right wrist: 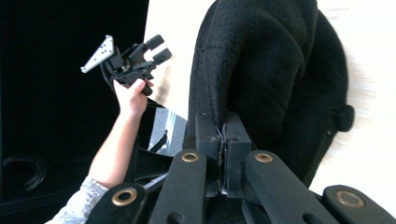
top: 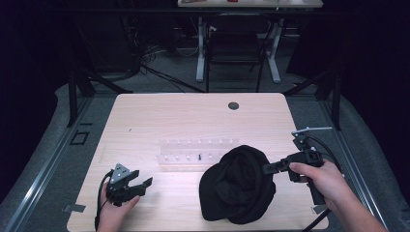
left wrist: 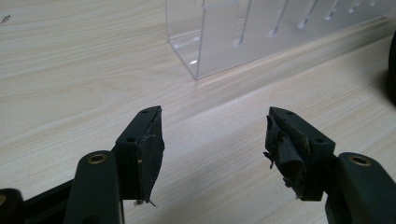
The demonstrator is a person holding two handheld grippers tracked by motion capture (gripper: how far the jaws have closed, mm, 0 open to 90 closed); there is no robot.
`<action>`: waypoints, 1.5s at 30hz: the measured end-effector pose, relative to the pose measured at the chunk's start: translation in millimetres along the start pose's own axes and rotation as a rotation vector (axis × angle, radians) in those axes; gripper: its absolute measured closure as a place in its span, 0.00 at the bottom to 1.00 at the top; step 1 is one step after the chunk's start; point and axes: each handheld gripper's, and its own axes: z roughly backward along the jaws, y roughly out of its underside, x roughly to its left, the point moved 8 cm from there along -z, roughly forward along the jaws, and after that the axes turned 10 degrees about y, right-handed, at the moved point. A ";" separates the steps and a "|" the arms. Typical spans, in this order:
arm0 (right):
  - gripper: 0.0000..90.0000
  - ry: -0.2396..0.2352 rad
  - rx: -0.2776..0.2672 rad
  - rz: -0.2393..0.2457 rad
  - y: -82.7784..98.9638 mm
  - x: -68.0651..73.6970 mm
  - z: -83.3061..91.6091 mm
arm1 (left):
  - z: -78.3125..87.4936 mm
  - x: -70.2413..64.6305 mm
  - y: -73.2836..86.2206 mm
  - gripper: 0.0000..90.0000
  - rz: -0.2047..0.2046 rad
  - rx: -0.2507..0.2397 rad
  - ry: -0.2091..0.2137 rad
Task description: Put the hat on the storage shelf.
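A black fabric cap (top: 237,186) is at the front right of the wooden table (top: 193,111), with its near part over the front edge area. My right gripper (top: 269,167) comes in from the right and is shut on the cap's right edge. In the right gripper view the jaws (right wrist: 223,133) pinch a fold of the cap (right wrist: 271,60) between them. My left gripper (top: 141,186) is held at the front left of the table, open and with nothing in it. In the left gripper view its jaws (left wrist: 215,140) stand wide apart over bare wood.
A clear acrylic rack (top: 193,154) with slots lies across the table's middle, just behind the cap and ahead of the left gripper (left wrist: 261,32). A round cable hole (top: 233,105) sits near the far edge. A chair (top: 235,48) stands beyond the table.
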 end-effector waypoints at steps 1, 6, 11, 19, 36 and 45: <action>0.98 -0.004 -0.007 0.002 -0.8 1.0 0.6 | 0.0 0.1 0.0 0.41 0.000 0.000 0.000; 0.98 -0.021 -0.024 0.003 -3.3 6.8 5.8 | -0.1 -0.1 0.0 0.41 0.000 0.001 0.000; 0.98 -0.035 -0.034 0.015 -4.7 13.0 12.1 | 0.0 -0.2 -0.1 0.41 0.000 0.000 0.000; 0.98 -0.044 -0.058 0.027 -8.6 19.5 22.4 | 1.0 0.5 0.4 0.41 0.003 -0.001 0.000; 0.98 -0.058 -0.136 0.038 -18.5 28.9 48.4 | 1.0 0.1 0.7 0.41 0.003 0.002 -0.003; 0.98 -0.070 -0.177 0.043 -26.5 37.0 56.8 | 1.1 0.0 0.6 0.41 0.001 0.001 -0.003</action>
